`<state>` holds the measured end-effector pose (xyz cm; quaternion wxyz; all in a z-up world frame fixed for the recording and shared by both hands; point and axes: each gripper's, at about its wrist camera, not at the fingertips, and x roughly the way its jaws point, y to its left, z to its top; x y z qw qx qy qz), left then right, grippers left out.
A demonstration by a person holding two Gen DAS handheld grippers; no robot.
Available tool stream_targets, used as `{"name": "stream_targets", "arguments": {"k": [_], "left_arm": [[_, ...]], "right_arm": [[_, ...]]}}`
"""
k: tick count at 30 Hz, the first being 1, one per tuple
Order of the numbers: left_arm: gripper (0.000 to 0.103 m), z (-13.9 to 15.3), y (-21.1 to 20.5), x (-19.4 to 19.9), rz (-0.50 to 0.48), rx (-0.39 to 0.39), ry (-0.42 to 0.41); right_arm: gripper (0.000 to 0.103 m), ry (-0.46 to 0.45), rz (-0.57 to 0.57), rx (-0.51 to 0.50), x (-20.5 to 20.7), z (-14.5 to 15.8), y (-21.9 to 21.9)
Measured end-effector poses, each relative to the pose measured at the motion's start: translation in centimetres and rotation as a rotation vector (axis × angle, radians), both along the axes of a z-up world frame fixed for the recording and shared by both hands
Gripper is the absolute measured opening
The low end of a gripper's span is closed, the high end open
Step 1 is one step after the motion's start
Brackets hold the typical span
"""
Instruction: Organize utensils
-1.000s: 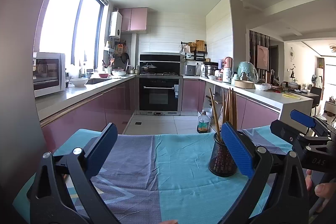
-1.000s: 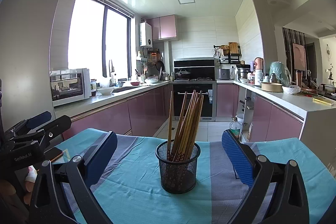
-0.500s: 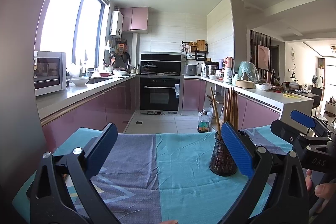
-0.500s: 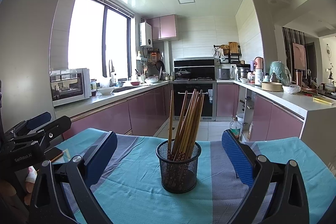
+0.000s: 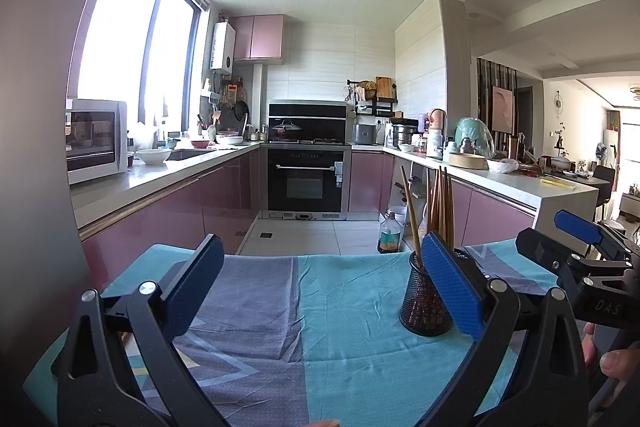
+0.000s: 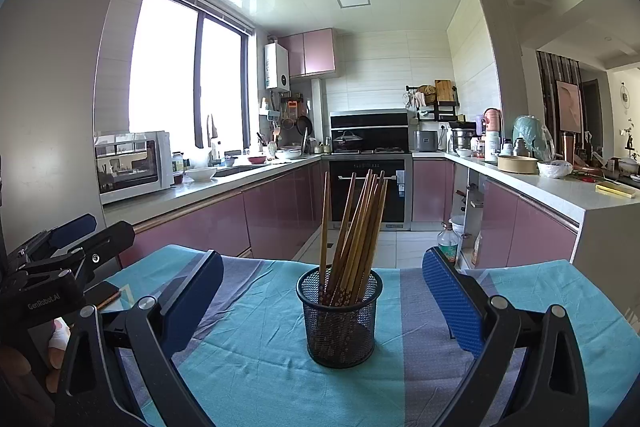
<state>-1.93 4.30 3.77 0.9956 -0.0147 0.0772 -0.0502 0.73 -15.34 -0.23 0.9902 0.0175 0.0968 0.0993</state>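
Hovering low over the table, the right gripper [image 6: 320,291] has its blue-padded jaws spread wide and empty, framing the black mesh holder [image 6: 339,319] that stands upright on the teal and grey striped cloth [image 6: 256,355], with the wooden chopsticks [image 6: 356,223] leaning together inside it. The left gripper [image 5: 316,279] is likewise wide apart and grips nothing, and from its view the holder sits to the right, partly hidden behind its right pad. Farther off, pink-fronted cabinets [image 6: 276,219] line both sides, and a black oven [image 5: 306,183] fills the far wall.
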Motion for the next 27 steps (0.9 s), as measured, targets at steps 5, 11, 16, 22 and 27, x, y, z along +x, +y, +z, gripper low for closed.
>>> {"name": "stream_targets", "arguments": {"k": [5, 11, 16, 22, 27], "left_arm": [[0.097, 0.01, -0.06, -0.01, 0.001, 0.002, 0.001], [0.097, 0.01, -0.04, -0.05, 0.002, 0.001, 0.001], [0.097, 0.04, -0.18, -0.05, 0.003, 0.004, 0.004], [0.097, 0.01, -0.26, -0.07, 0.003, 0.005, 0.004], [0.097, 0.02, -0.26, -0.08, 0.002, 0.003, 0.004]], "right_arm": [[0.097, 0.001, -0.001, 0.000, -0.02, 0.01, -0.03], [0.097, 0.001, -0.001, 0.000, -0.04, 0.00, -0.04], [0.097, 0.001, -0.001, 0.001, -0.03, 0.00, -0.04], [0.097, 0.000, -0.001, 0.001, -0.04, 0.00, -0.07], [0.097, 0.000, -0.002, 0.001, -0.04, -0.01, -0.10]]}}
